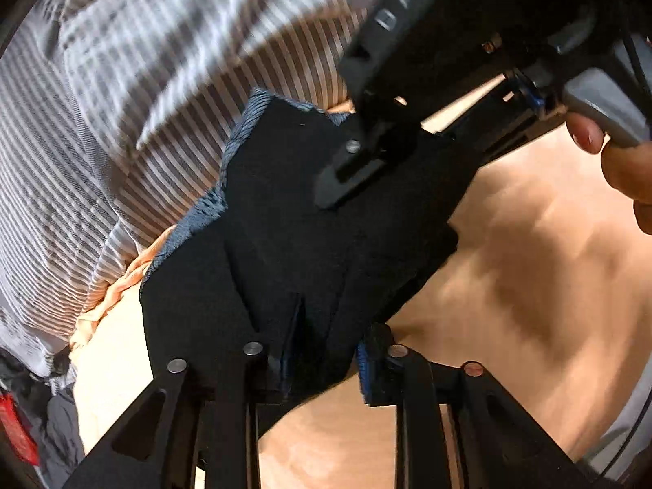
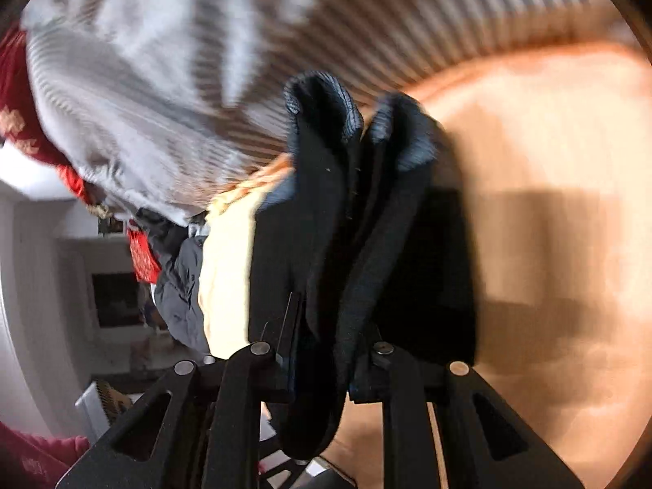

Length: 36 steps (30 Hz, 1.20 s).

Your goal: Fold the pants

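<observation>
Pants (image 1: 309, 244) between gripper (image 1: 322, 371) fingers

Background's a pile of laundry: striped grey-white fabric (image 1: 102, 102), an orange cloth (image 1: 118, 289) peeking out under it, some red fabric (image 2: 16, 93), all on a wooden tabletop (image 1: 529, 285).

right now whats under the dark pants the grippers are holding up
Under the dark pants is the bare wooden tabletop, with their shadow on it. The striped fabric lies behind them. What the hanging cloth covers directly beneath cannot be seen.
</observation>
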Available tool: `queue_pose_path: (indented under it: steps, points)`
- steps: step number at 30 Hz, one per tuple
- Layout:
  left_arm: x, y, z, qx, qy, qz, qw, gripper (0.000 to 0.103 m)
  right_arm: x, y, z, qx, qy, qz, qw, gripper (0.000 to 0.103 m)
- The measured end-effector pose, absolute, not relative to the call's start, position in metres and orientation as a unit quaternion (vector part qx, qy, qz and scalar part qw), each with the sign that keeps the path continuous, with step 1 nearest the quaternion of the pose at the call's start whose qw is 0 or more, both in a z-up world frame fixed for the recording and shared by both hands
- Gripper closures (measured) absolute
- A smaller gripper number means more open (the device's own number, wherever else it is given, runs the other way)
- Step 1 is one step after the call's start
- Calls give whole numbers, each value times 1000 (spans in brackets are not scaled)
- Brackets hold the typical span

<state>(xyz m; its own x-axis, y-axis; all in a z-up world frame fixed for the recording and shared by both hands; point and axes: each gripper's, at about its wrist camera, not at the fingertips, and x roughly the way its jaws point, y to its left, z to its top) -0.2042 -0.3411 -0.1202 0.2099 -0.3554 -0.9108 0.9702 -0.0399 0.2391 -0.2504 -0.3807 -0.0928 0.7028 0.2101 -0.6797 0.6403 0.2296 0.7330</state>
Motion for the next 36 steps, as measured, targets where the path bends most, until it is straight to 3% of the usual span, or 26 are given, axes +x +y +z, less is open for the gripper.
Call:
queue_pose_path:
  steps: [4, 6, 8, 12, 19, 22, 26, 31, 34, 36]
  points:
    - [-201, -329, -115, 484, 333, -544, 600, 59, -269, -383, -110, 623, 343, -165, 684, 74]
    - [-193, -319, -105, 472, 347, -544, 601, 57, -275, -381, -104, 623, 348, -181, 676, 69]
    - [-178, -313, -94, 451, 365, -542, 608, 56, -283, -380, -91, 595, 366, -222, 680, 53]
    - [-132, -309, -67, 373, 419, -500, 660, 56, -278, -386, -47, 515, 373, -269, 723, 52]
    - [-43, -323, -95, 265, 550, -382, 694, 56, -221, -417, -40, 452, 395, -288, 746, 52]
    - [-34, -322, -104, 265, 553, -371, 698, 56, -206, -428, -48, 445, 409, -291, 742, 58]
    - [-32, -320, -115, 272, 561, -367, 691, 56, -190, -423, -46, 422, 436, -284, 742, 98]
    - [-29, -320, -134, 272, 577, -368, 677, 56, -205, -420, -53, 413, 459, -302, 726, 98]
    - [-31, -321, -144, 278, 583, -372, 667, 40, -217, -421, -64, 437, 452, -307, 714, 98]
    - [-37, -322, -146, 291, 573, -375, 668, 40, -218, -417, -65, 433, 454, -311, 714, 98]
